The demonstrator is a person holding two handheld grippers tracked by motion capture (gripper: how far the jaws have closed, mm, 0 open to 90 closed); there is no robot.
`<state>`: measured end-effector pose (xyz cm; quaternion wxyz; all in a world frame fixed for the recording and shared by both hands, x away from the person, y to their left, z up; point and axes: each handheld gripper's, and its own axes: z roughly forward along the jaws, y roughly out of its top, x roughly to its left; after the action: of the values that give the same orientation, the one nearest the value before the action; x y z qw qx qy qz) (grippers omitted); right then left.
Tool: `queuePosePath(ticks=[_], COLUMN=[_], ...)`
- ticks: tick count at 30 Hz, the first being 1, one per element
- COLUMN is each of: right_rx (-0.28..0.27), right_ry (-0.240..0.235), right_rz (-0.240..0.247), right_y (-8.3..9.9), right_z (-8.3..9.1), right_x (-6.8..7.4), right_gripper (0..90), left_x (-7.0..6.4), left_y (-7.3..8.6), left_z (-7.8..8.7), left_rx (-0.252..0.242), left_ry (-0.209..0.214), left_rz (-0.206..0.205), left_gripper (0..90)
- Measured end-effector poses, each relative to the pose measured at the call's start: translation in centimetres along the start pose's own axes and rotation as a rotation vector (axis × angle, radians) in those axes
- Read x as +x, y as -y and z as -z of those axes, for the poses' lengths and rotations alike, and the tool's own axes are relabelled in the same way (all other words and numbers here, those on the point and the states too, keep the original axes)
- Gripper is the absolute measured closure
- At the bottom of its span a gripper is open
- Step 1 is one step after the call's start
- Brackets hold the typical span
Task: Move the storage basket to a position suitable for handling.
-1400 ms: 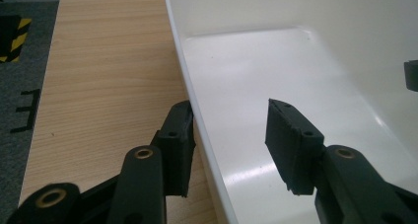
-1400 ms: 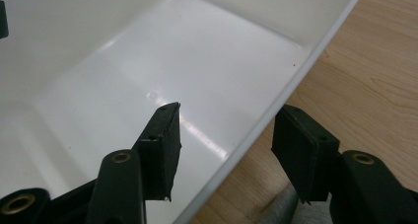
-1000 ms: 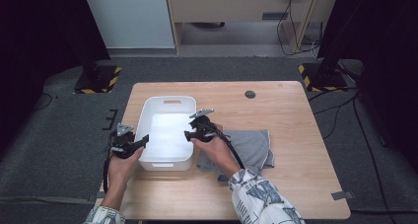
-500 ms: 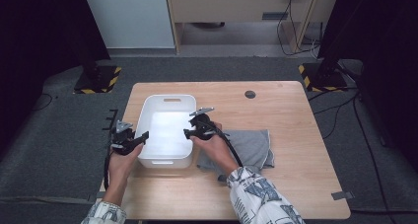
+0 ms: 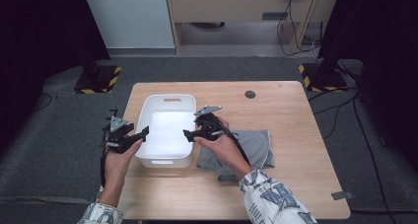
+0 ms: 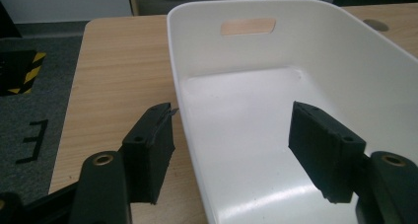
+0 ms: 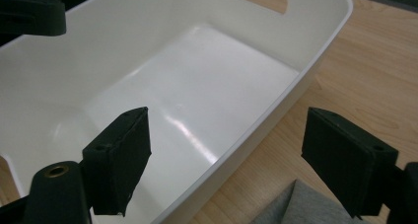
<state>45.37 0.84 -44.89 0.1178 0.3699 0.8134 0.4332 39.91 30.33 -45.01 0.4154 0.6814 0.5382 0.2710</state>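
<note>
White plastic bin [image 5: 166, 130], glossy, empty, rounded corners, slot handles at both ends | on wooden table [image 5: 296, 125], left of centre, grey cloth [image 5: 251, 147] just right | left gripper [image 5: 140, 134] spread, straddling left wall | right gripper [image 5: 190, 135] spread, straddling right wall, gripping nothing

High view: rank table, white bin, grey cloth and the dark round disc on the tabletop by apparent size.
1. Table, largest by far.
2. White bin.
3. Grey cloth; its visible patch looks smaller than the bin, but the right hand and arm lie over part of it, so this rank is unsure.
4. Dark round disc, smallest.
</note>
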Motion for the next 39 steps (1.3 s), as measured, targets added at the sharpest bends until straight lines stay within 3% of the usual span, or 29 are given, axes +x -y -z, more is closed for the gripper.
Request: queuePosePath(ticks=[6,12,18,25,35,39], right_rx=[-0.001,-0.005,0.016,0.040,0.061,0.071], right_ry=[-0.006,0.015,0.043,0.069,0.090,0.096], right_rz=[-0.005,0.005,-0.011,-0.022,-0.040,-0.045], right_y=[-0.2,0.7,2.3,3.8,4.9,5.2], right_z=[1.5,3.7,5.8,7.1,7.6,7.6], right_x=[-1.1,-3.1,-5.7,-7.9,-9.3,-9.7], right_gripper=[10.5,9.0,14.9,23.0,23.2,23.6], left_x=[-1.2,-3.3,-5.8,-7.6,-9.9,-10.7], left_y=[-1.4,-2.6,-3.4,-3.3,-3.3,-3.0], left_z=[0.7,1.4,1.2,0.5,-0.1,-0.3], left_rx=[-0.001,-0.006,-0.003,0.006,0.010,0.008], left_ry=[0.073,0.116,0.160,0.194,0.244,0.261], left_rz=[-0.031,-0.065,-0.090,-0.107,-0.139,-0.131], left_gripper=[22.1,13.0,12.5,12.6,13.0,13.1])
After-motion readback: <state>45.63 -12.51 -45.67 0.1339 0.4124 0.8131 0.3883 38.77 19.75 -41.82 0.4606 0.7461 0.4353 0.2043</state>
